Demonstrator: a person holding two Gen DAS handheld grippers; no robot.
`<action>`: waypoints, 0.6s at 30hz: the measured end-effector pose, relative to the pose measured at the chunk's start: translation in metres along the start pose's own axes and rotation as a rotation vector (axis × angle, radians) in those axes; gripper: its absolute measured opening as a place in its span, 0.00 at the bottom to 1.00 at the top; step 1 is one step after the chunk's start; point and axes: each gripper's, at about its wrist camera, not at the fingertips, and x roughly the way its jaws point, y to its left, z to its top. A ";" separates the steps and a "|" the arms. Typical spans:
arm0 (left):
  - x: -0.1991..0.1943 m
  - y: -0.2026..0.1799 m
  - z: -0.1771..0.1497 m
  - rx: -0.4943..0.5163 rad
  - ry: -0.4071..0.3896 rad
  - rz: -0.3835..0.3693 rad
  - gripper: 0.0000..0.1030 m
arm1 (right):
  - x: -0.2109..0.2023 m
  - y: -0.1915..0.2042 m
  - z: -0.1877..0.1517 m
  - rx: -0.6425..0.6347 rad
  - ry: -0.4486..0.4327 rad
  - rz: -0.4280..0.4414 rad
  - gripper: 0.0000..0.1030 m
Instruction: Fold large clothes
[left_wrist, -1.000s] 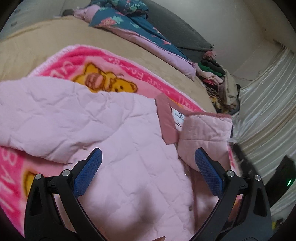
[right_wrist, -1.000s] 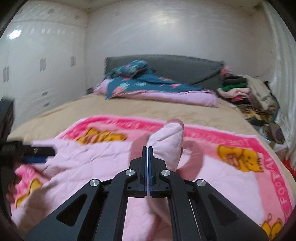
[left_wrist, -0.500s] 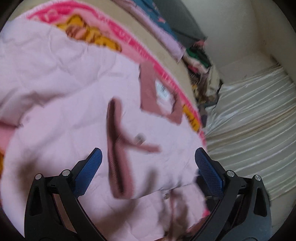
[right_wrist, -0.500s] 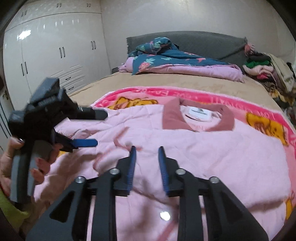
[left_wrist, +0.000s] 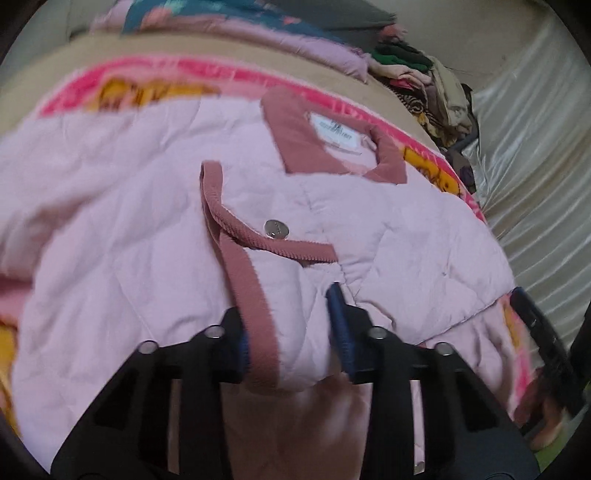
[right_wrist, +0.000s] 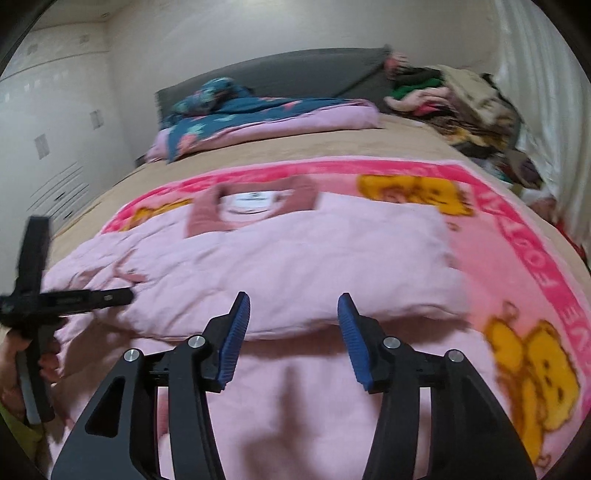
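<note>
A quilted pink jacket (left_wrist: 129, 221) with a dusty-rose collar (left_wrist: 295, 147) and white label lies on a pink cartoon blanket (right_wrist: 517, 258) on the bed. In the left wrist view my left gripper (left_wrist: 291, 332) is closed in on a rose-trimmed sleeve cuff (left_wrist: 258, 314), which fills the space between the blue pads. In the right wrist view my right gripper (right_wrist: 293, 325) is open and empty, just above the jacket's (right_wrist: 277, 266) folded near edge. The left gripper also shows at the left edge of the right wrist view (right_wrist: 74, 297).
A folded blue floral and pink quilt (right_wrist: 258, 114) lies by the grey headboard (right_wrist: 277, 70). A pile of clothes (right_wrist: 461, 99) sits at the bed's far right corner. White wardrobes (right_wrist: 55, 147) stand left; a pale curtain (left_wrist: 535, 147) hangs right.
My right gripper let go of the folded sleeve, opened wide and drew back. My left gripper moved down over the cuff and closed in on it. The jacket now lies flatter.
</note>
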 end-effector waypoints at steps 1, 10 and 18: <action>-0.004 -0.002 0.003 0.012 -0.021 0.004 0.13 | -0.002 -0.007 -0.001 0.016 -0.002 -0.012 0.49; -0.062 0.008 0.044 0.076 -0.252 0.057 0.07 | 0.003 -0.024 0.020 0.046 -0.005 -0.044 0.55; -0.011 0.063 0.028 -0.016 -0.071 0.146 0.10 | 0.054 -0.025 0.029 0.049 0.100 -0.102 0.58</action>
